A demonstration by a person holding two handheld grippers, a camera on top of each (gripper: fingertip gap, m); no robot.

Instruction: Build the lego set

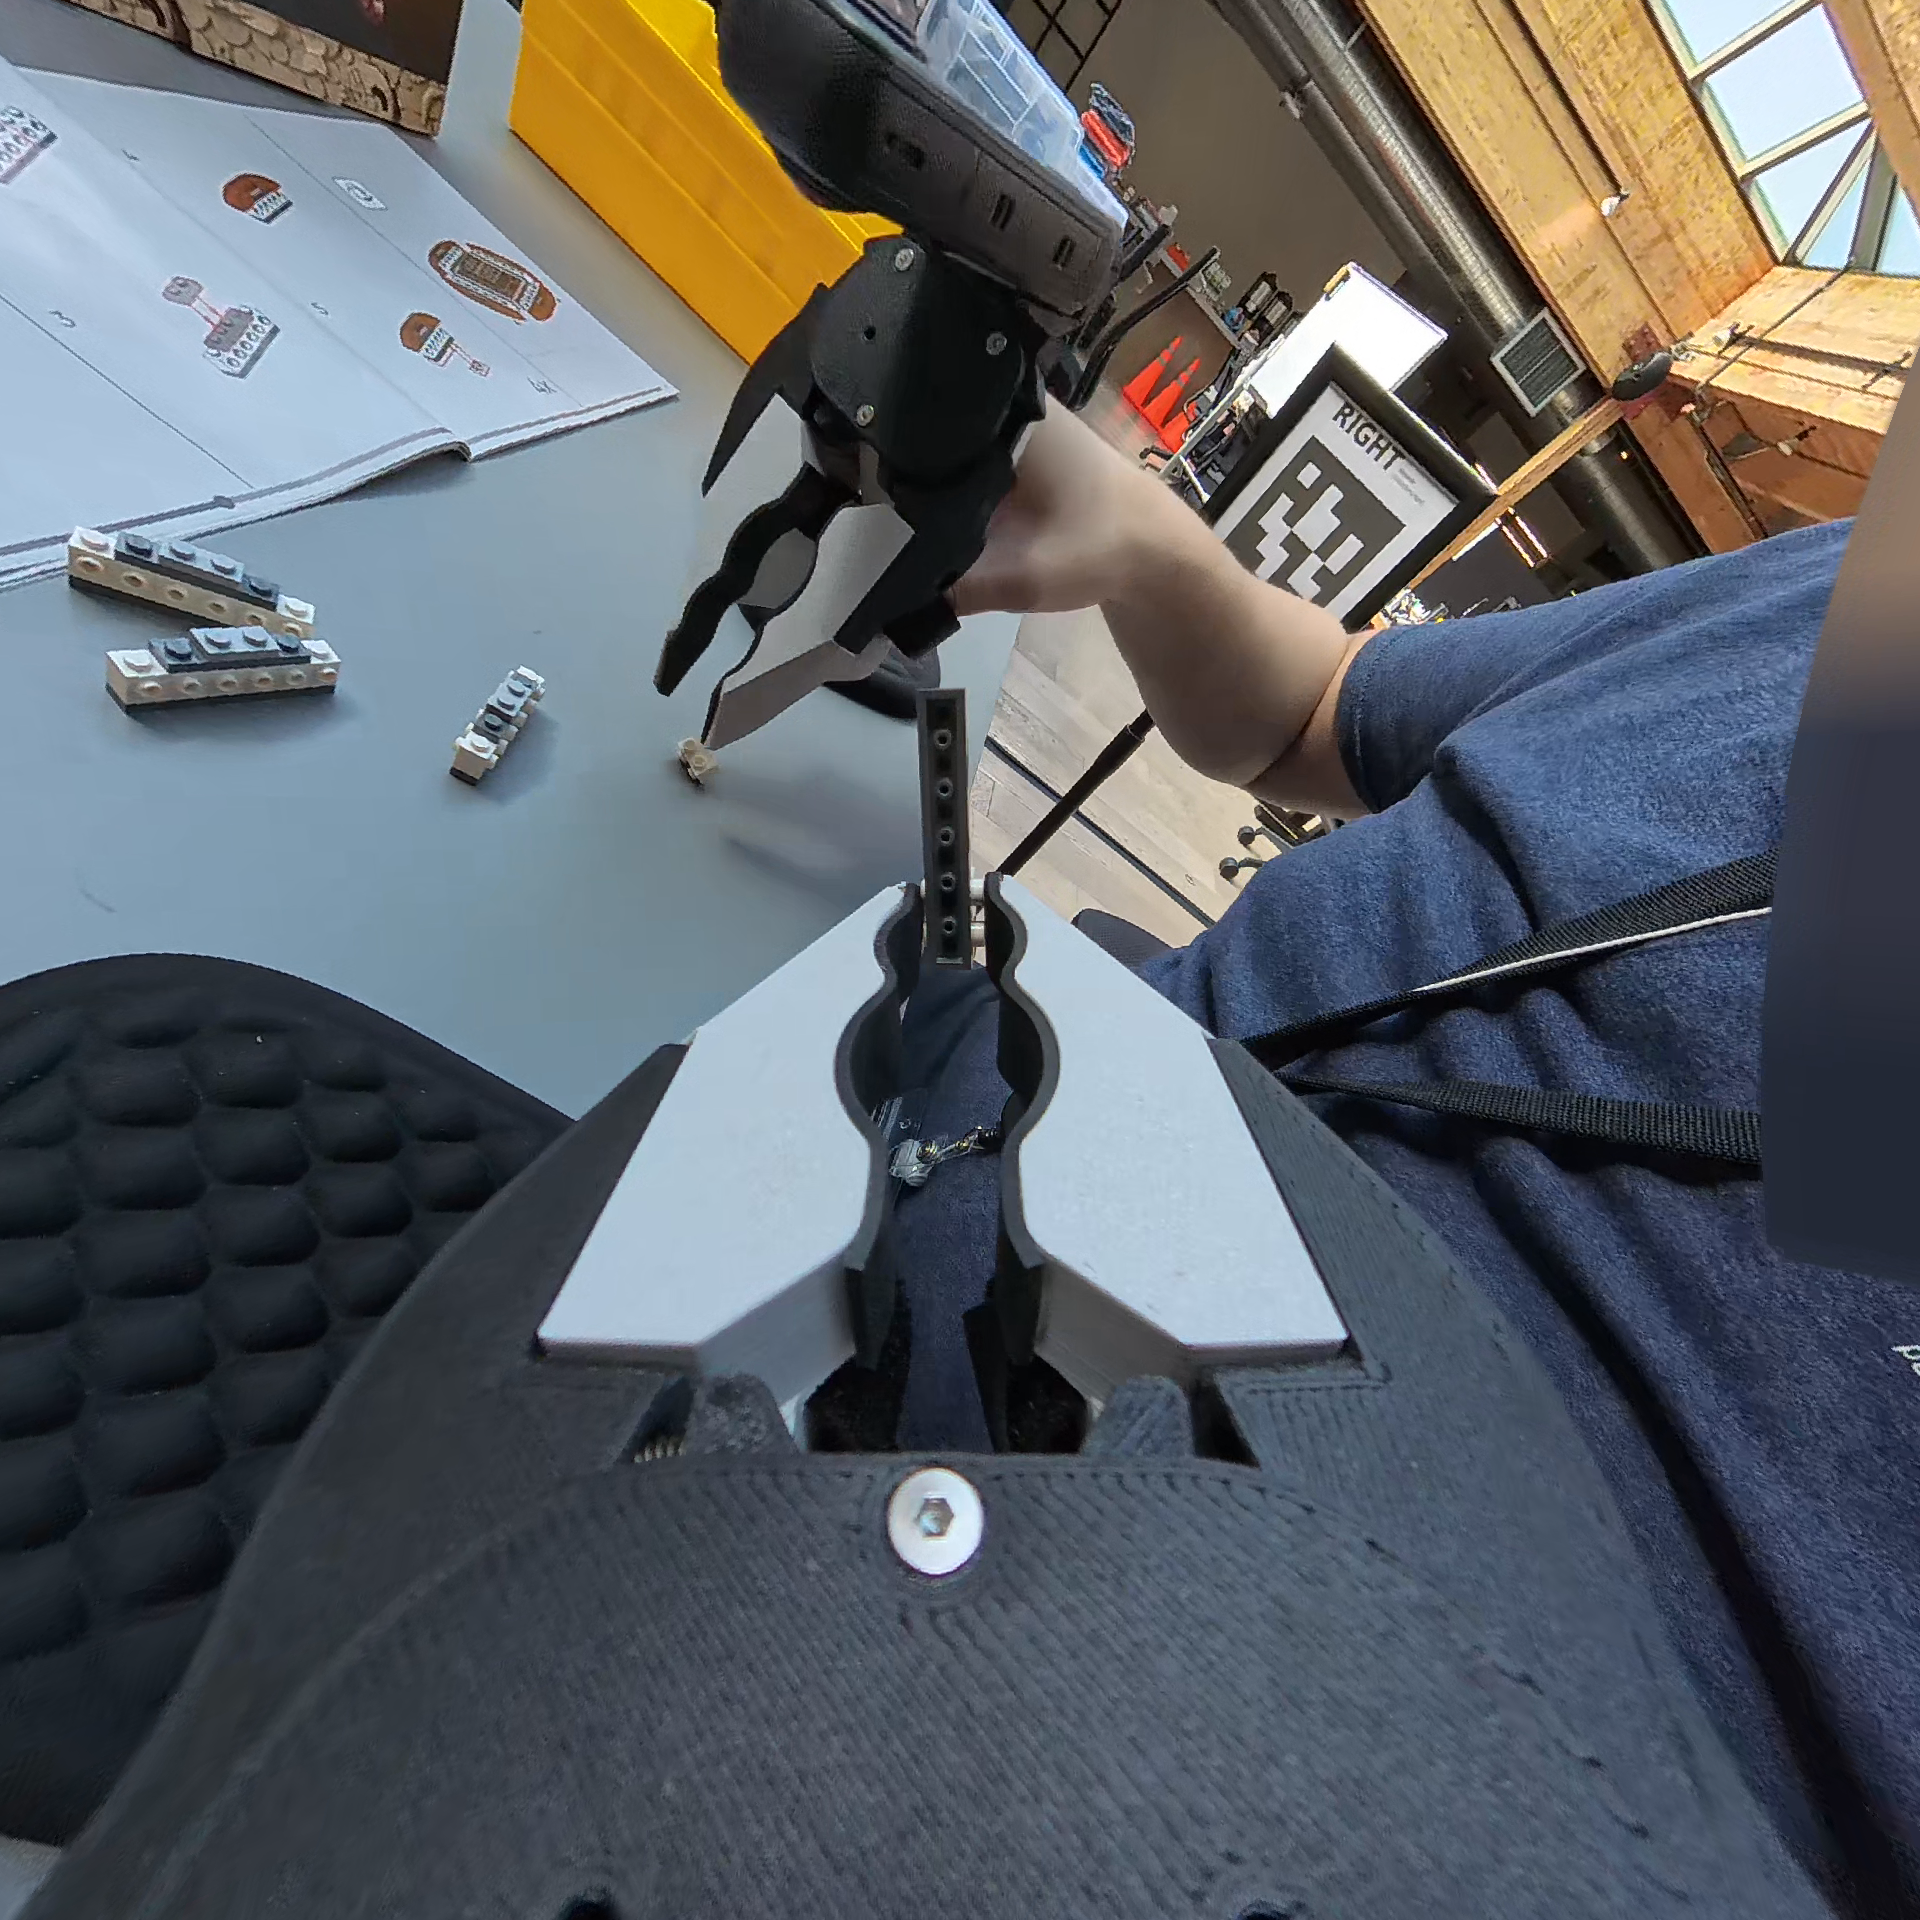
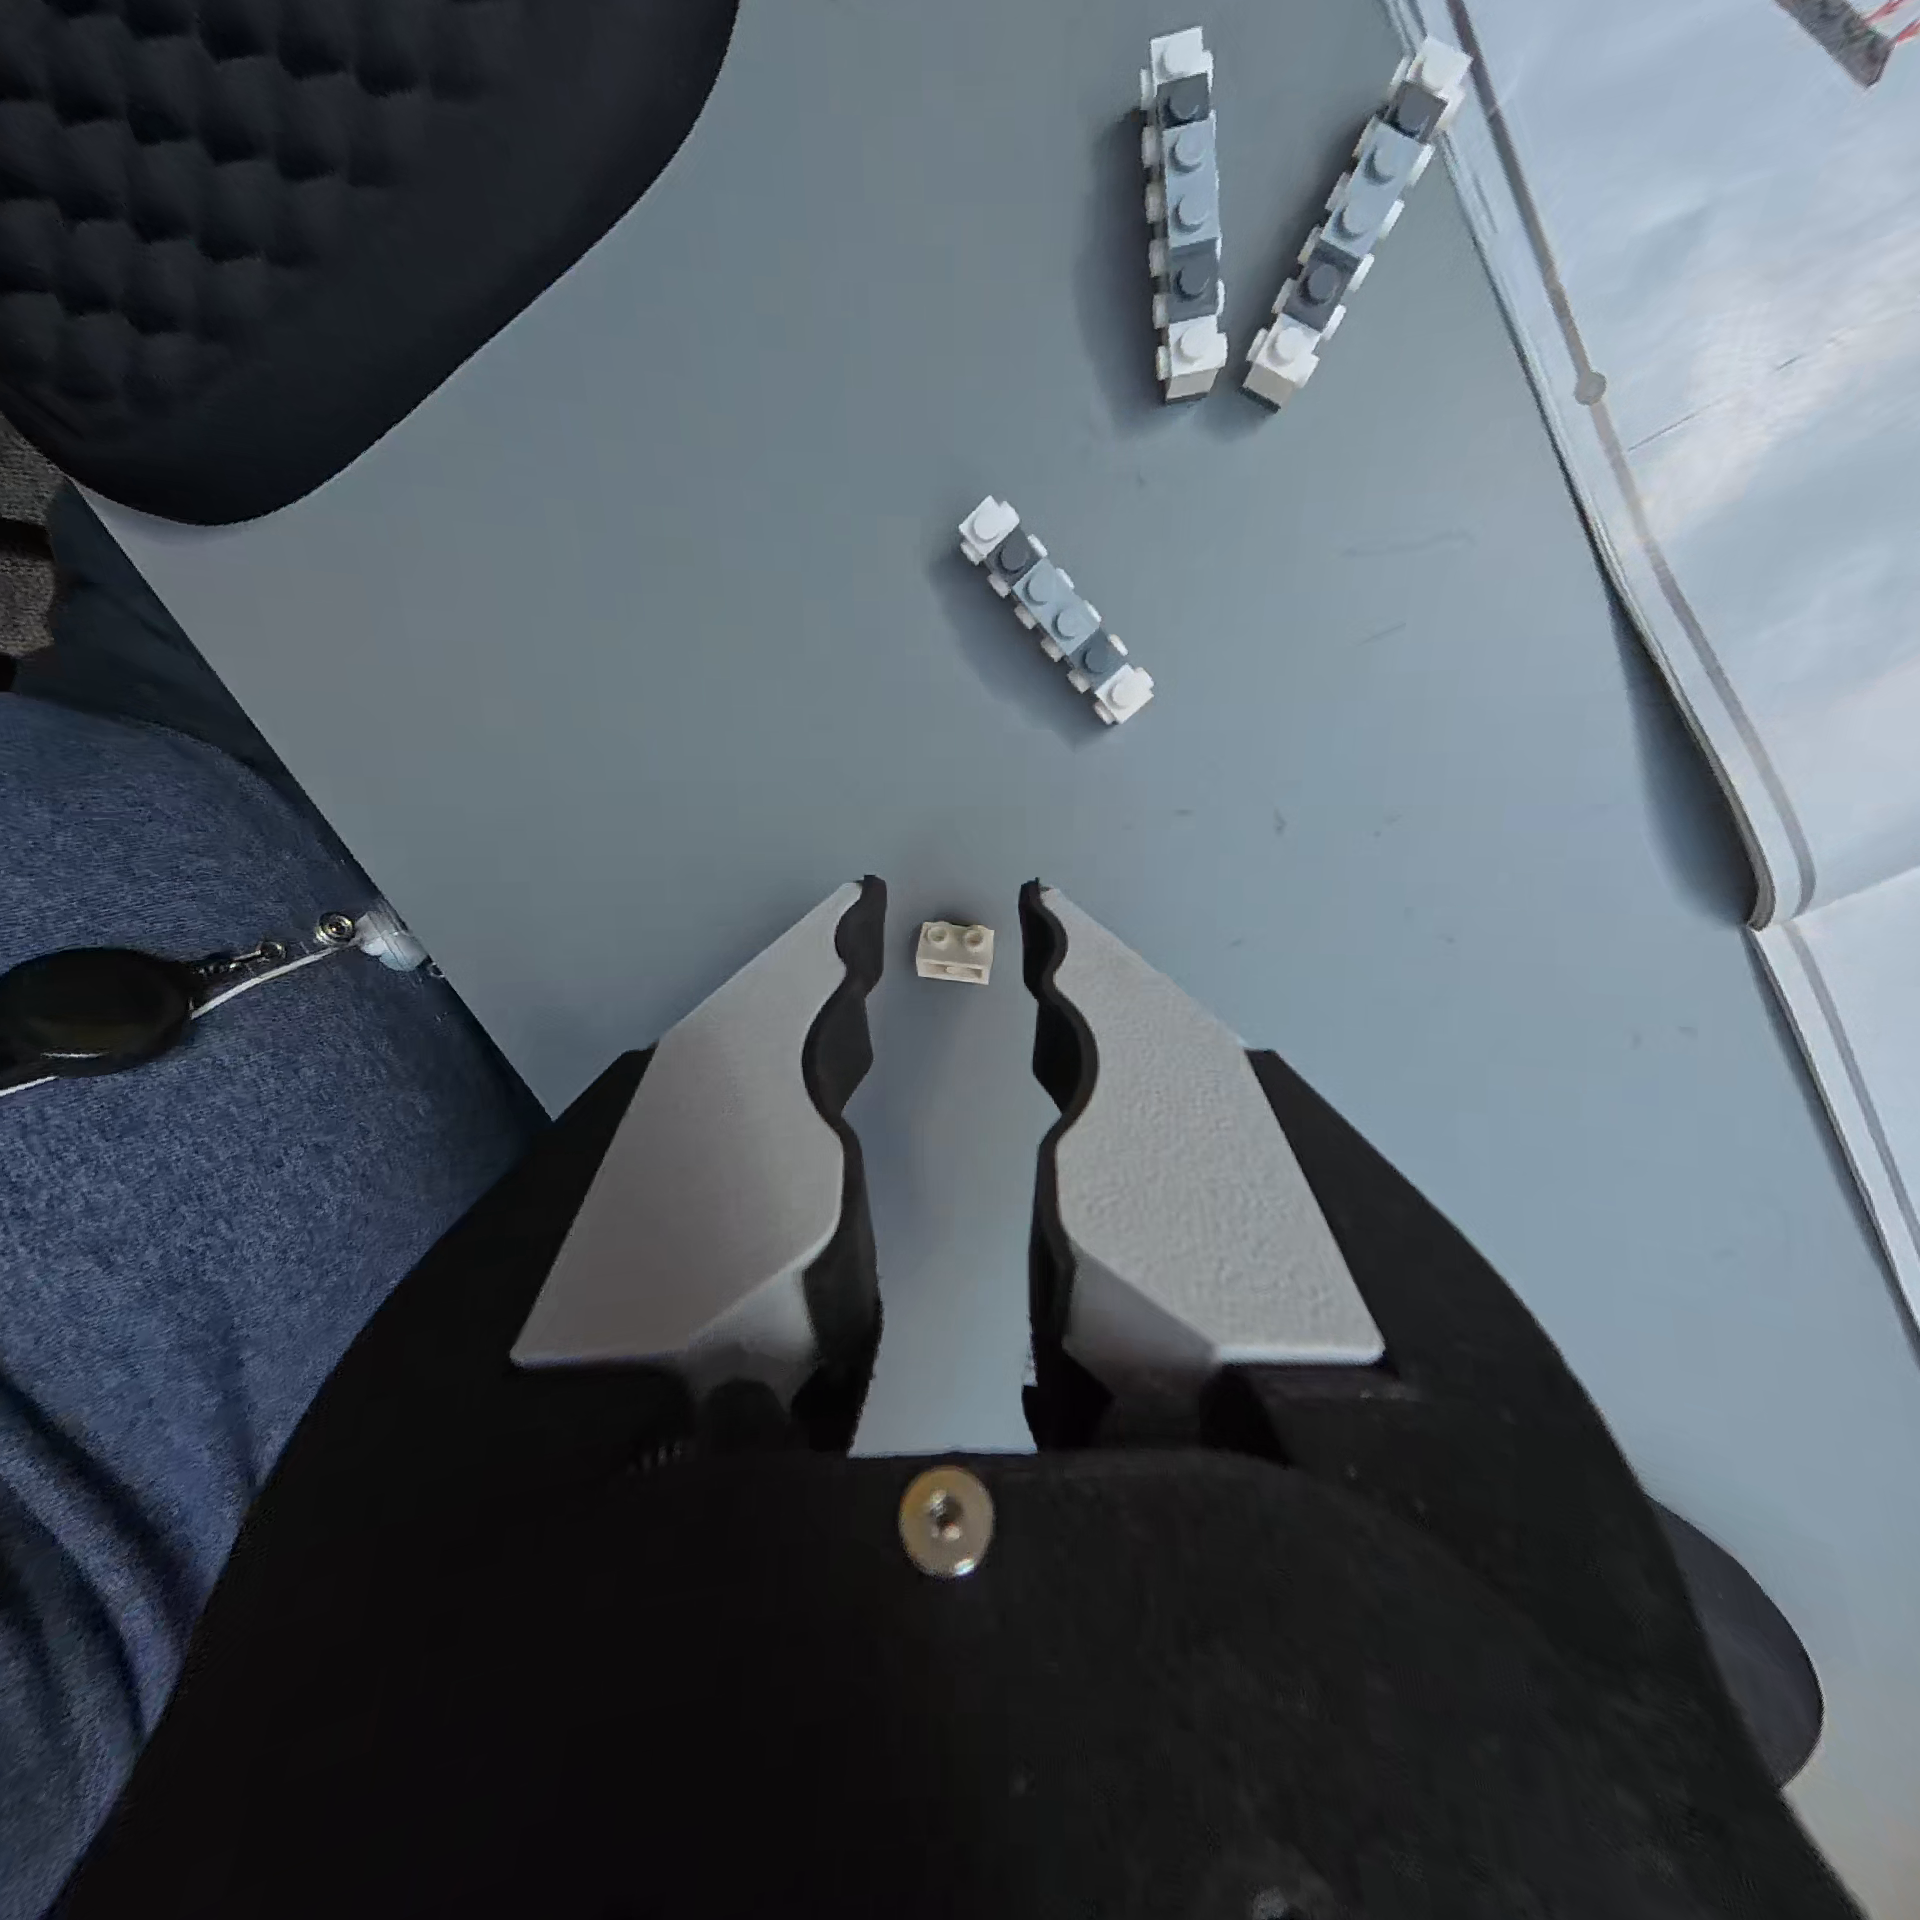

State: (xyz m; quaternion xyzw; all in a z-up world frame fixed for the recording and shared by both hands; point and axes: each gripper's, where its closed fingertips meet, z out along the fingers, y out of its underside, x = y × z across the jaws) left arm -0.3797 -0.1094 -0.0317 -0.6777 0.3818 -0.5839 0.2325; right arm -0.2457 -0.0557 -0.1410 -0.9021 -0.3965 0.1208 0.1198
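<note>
One tiny white brick [image 2: 954, 950] sits on surface btwn right gripper [image 2: 951, 909] fingers, spread wide; left gripper [image 1: 951, 914] pinches dark plate [image 1: 945, 821] upright; off-center closing could flick brick away.

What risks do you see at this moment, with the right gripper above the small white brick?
1. The small white brick lies loose between the open right gripper fingers; uneven closing may push it aside instead of gripping it.
2. The left gripper pinches only the lower end of the long dark plate, so the plate could pivot or slip when pressed.
3. That plate hangs near the table edge; if dropped, it may fall off.
</note>
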